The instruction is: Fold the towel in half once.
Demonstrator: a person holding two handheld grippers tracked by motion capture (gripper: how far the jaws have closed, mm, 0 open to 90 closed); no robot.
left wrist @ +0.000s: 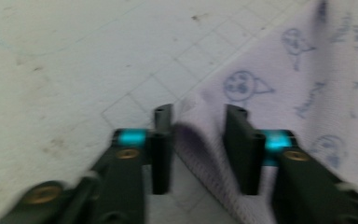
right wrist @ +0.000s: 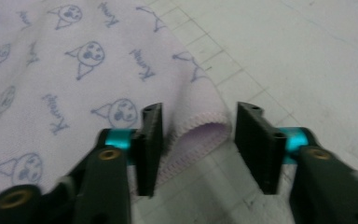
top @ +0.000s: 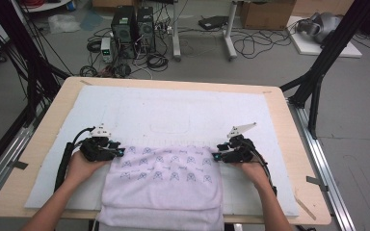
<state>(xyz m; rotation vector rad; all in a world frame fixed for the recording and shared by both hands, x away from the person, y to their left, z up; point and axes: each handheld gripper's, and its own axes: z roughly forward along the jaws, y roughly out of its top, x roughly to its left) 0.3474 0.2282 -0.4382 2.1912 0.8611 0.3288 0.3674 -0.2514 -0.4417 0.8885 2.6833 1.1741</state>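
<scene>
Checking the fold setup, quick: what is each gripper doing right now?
Left gripper: open, a corner of the towel between its jaws, not pinched.
Right gripper: open, the towel's other far corner between its jaws, not pinched.

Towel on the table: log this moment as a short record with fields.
item: lilac printed towel, folded, near edge of the table
underlay: white mat
left tool: at far left corner, cloth between jaws, gap visible, not clamped
right tool: at far right corner, hem fold between jaws, not clamped
towel far edge: lying on the mat
</scene>
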